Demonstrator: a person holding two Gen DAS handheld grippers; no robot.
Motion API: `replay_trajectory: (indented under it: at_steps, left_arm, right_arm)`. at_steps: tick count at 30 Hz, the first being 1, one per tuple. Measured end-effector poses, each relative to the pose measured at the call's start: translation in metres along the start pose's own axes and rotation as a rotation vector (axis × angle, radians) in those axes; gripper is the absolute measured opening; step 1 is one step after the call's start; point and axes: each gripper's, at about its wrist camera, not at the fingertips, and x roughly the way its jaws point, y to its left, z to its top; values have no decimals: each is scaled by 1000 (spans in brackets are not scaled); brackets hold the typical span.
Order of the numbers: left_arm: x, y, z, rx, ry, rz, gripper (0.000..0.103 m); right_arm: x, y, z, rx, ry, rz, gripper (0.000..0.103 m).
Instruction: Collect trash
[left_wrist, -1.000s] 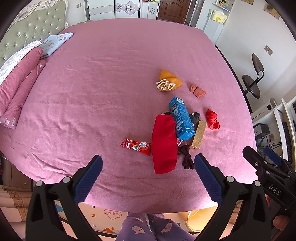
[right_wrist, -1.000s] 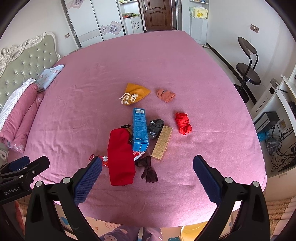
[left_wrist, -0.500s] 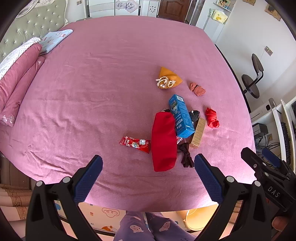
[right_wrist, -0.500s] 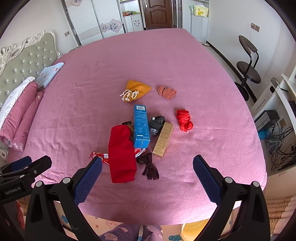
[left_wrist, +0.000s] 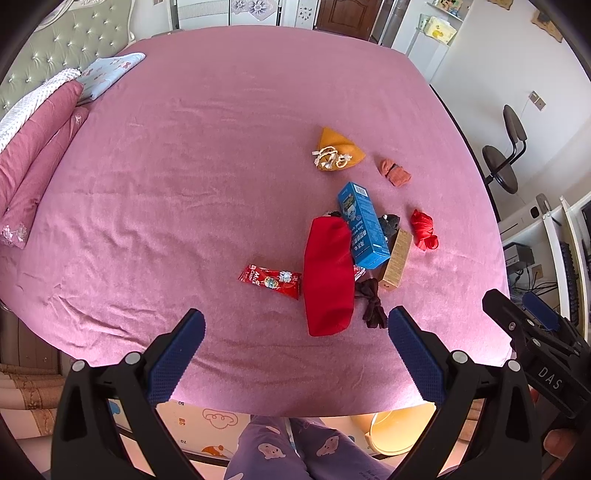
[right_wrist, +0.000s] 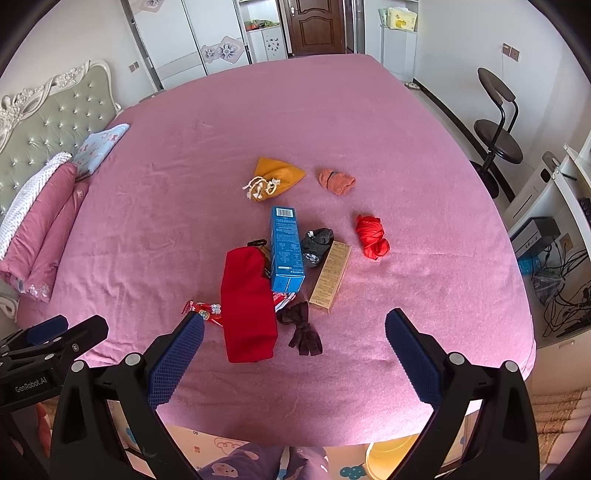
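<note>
Two boxes (right_wrist: 286, 251), one red wrapper (left_wrist: 271, 281) on bed (left_wrist: 184, 166); both grippers' fingers (left_wrist: 177, 362) spread

Wide bare bed (left_wrist: 184, 166) left of the red pouch (left_wrist: 327, 277); clutter packed tight against its right side.

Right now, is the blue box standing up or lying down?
Lying down. The blue box rests flat on its long side on the pink bed, partly leaning against the red pouch.
</note>
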Motion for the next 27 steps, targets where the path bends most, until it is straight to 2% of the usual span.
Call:
replay_trajectory:
  at_steps: [27]
  left_arm:
    - [2, 6, 0, -19, 11, -4, 99]
  right_arm:
    - [-1, 6, 0, -18, 6, 15, 94]
